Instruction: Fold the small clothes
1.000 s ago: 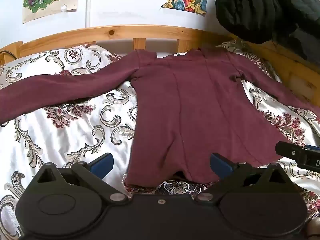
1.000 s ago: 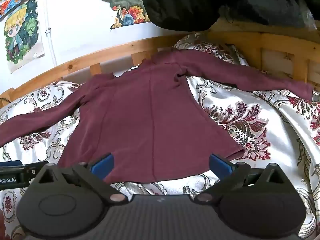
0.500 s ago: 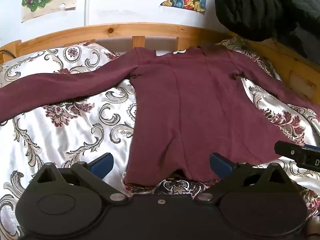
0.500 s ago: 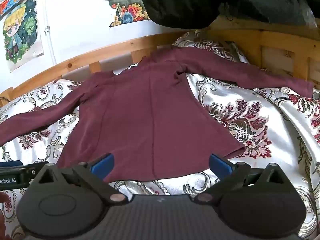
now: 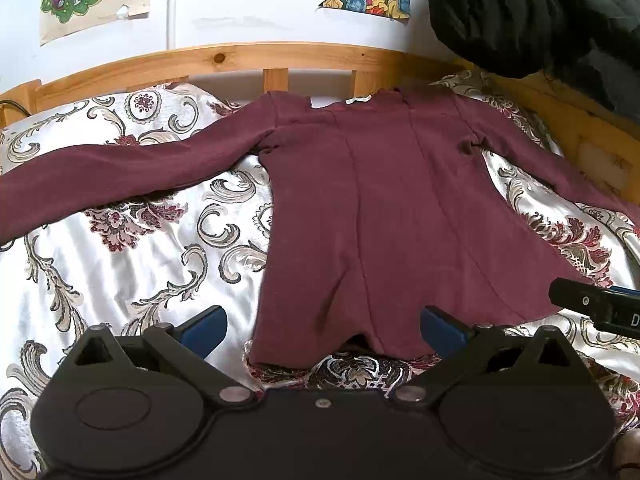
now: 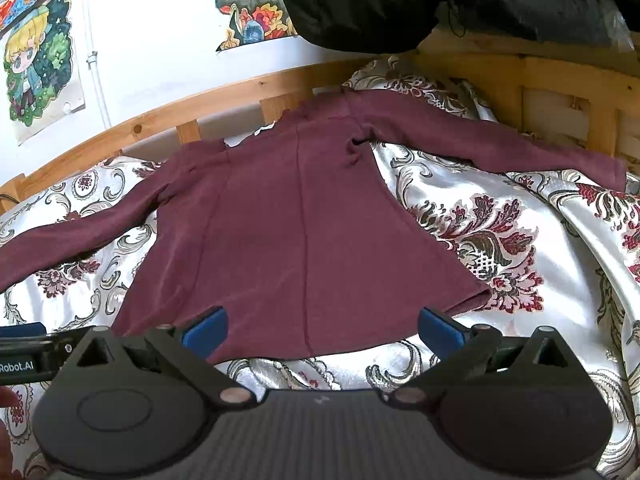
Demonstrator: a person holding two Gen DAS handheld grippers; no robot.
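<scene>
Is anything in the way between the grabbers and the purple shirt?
Nothing visible. The shirt lies flat on the bedspread, its hem right ahead of the open left gripper and open right gripper. The black coat sits far behind.

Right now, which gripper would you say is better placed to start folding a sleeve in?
Probably the right gripper: the shirt's right sleeve lies wholly in its view, cuff included. The left sleeve runs out of the left view.

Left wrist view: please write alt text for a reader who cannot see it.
A maroon long-sleeved top lies flat, sleeves spread, on a floral bedspread. The open left gripper hovers at its hem, holding nothing.
</scene>
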